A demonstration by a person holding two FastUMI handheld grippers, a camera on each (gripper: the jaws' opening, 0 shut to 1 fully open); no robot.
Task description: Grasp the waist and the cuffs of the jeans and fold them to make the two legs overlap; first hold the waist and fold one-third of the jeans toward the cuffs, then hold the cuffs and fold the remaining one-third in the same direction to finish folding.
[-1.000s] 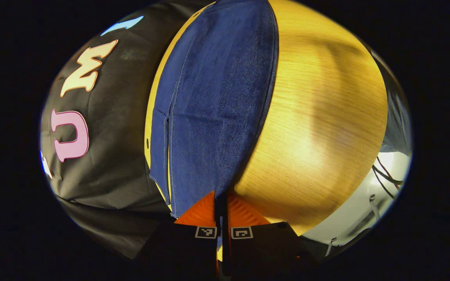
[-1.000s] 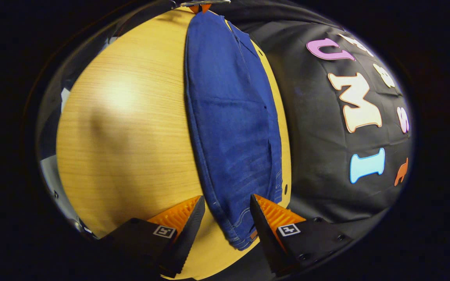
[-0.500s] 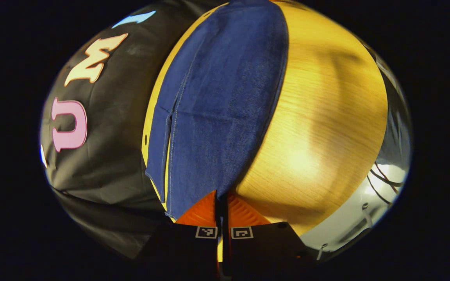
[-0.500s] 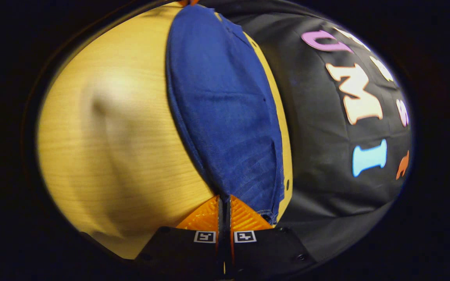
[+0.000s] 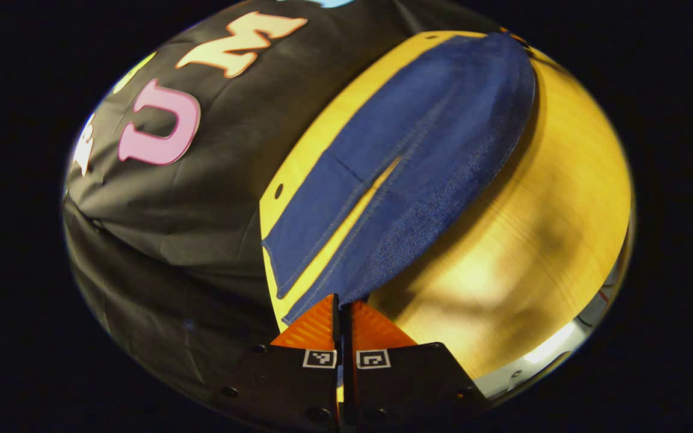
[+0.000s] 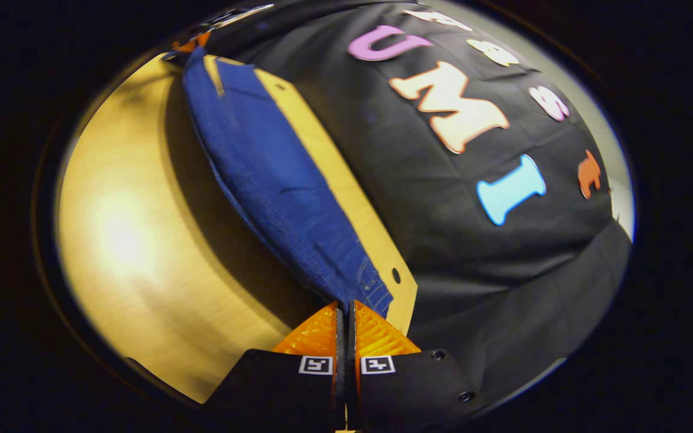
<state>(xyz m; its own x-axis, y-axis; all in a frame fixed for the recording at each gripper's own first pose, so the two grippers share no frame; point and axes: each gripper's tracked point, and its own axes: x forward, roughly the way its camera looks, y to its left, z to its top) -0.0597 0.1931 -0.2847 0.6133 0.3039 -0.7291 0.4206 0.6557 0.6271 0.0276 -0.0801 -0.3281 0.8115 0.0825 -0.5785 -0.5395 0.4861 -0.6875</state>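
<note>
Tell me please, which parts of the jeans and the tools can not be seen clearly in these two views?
- Left gripper view: the left tool has its fingers closed over the corner of the jeans, hiding the pinched denim.
- Right gripper view: the right tool likewise covers its pinched edge.
- Right gripper view: the far tool is tiny at the top edge, its state unreadable.
- Underside of the lifted jeans, hidden over the table.

The right gripper (image 6: 343, 308) has its orange fingers (image 6: 313, 334) pressed together on the near end of the jeans (image 6: 268, 174). The denim stretches away from the fingertips in a long band, lifted above the wooden bench (image 6: 142, 252), its shadow falling beneath it.
</note>
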